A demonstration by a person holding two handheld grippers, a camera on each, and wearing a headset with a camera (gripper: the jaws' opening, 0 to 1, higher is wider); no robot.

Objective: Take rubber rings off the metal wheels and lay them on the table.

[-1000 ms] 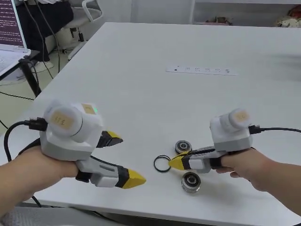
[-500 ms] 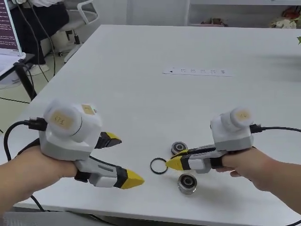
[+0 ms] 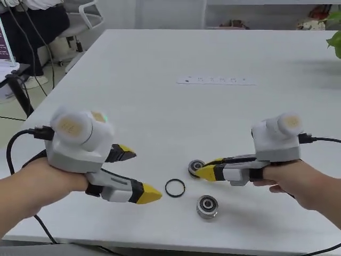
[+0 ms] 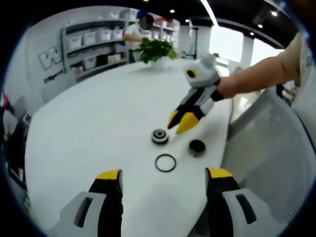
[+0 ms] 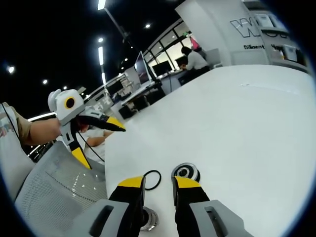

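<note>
A black rubber ring (image 3: pixel 175 188) (image 4: pixel 165 163) (image 5: pixel 152 179) lies flat and free on the white table (image 3: pixel 160 96). Two metal wheels sit beside it: one farther back (image 3: pixel 195 166) (image 4: pixel 160 137) (image 5: pixel 185 172), one nearer the front edge (image 3: pixel 207 206) (image 4: pixel 196 146) (image 5: pixel 148 218). My right gripper (image 3: pixel 205 169) (image 4: pixel 179 122) (image 5: pixel 158 183) hovers with its tips by the far wheel, jaws a little apart and holding nothing. To the left of the ring, my left gripper (image 3: pixel 139 175) (image 5: pixel 101 144) (image 4: pixel 164 173) stands wide open and empty.
A white strip with sockets (image 3: pixel 216 80) lies mid-table, far behind the work. The table's front edge (image 3: pixel 160 242) runs close below the near wheel. An office chair (image 3: pixel 88 16) stands off the far left corner. A mesh chair back (image 5: pixel 54 192) is close to me.
My right gripper has drawn back to the right, away from the ring, and its tips now sit by the far wheel. The ring stays on the table. The head camera shifted.
</note>
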